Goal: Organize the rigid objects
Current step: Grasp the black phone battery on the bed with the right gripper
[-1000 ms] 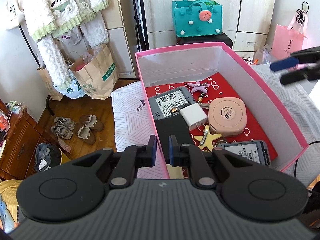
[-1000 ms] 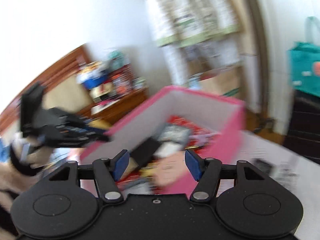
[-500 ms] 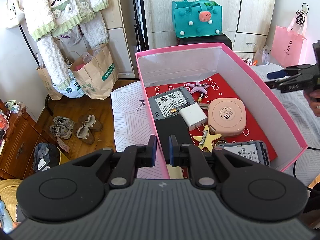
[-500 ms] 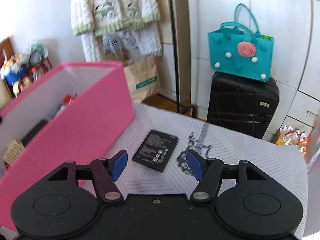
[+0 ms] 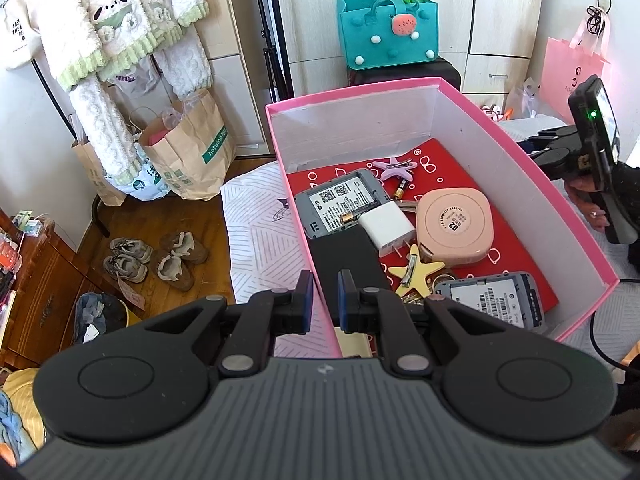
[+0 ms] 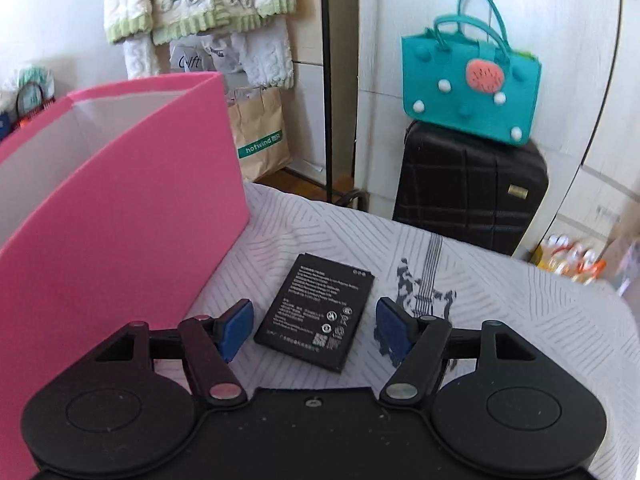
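My left gripper point(image 5: 325, 300) sat at the lower middle of its own view, jaws drawn narrow and pinched on the near left wall of the pink box point(image 5: 360, 89), whose edge ran up between the two blue pads. The box filled the centre and right of that view, standing on the patterned cloth point(image 5: 256, 240). On its red liner point(image 5: 440, 160) lay a grey device point(image 5: 342, 204) with a white charger point(image 5: 386, 228) partly on top of it, a round pink case point(image 5: 454, 224) just to the right, a yellow star clip point(image 5: 416, 268) below that, a pink star clip point(image 5: 394, 168) nearer the far wall, and a second grey device point(image 5: 492, 300) in the lower right corner.

My right gripper point(image 6: 315, 326) pointed down at the cloth outside the box, at the lower middle of its view. Its jaws stood wide and were closing (neither pad had met anything). The black battery point(image 6: 316, 308) lay flat on the cloth between the two pads, label up, apart from both, with the box's pink outer wall close by on the left. A teal bag point(image 6: 468, 96) sat on a black suitcase point(image 6: 468, 192) at the upper right.
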A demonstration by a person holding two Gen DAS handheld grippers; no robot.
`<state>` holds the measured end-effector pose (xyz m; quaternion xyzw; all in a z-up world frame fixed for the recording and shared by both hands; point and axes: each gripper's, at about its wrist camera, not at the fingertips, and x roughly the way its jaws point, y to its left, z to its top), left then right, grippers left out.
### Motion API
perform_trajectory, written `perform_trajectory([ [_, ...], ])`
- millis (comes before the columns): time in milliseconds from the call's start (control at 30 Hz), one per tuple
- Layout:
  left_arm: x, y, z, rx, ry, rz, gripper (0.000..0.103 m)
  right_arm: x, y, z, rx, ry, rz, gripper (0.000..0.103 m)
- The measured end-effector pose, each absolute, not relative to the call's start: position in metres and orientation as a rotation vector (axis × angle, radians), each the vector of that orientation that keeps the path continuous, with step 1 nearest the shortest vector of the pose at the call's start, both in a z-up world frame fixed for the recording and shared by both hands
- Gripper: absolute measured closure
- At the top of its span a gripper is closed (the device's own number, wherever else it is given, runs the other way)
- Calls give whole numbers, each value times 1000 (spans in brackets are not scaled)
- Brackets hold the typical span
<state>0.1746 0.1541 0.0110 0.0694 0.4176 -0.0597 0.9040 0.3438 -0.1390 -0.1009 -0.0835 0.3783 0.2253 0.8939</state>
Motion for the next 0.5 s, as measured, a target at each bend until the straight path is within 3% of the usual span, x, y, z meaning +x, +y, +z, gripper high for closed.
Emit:
perform_trajectory([
  [200,175,154,11,144,863,-123,92,353,-150,-99,-111,807,480,46],
  [467,175,155,12,142,863,-123,92,350,-143,-106,-177,750,478,42],
  [500,175,155,12,141,863,-124,92,351,-143,-105,-178,751,481,45],
])
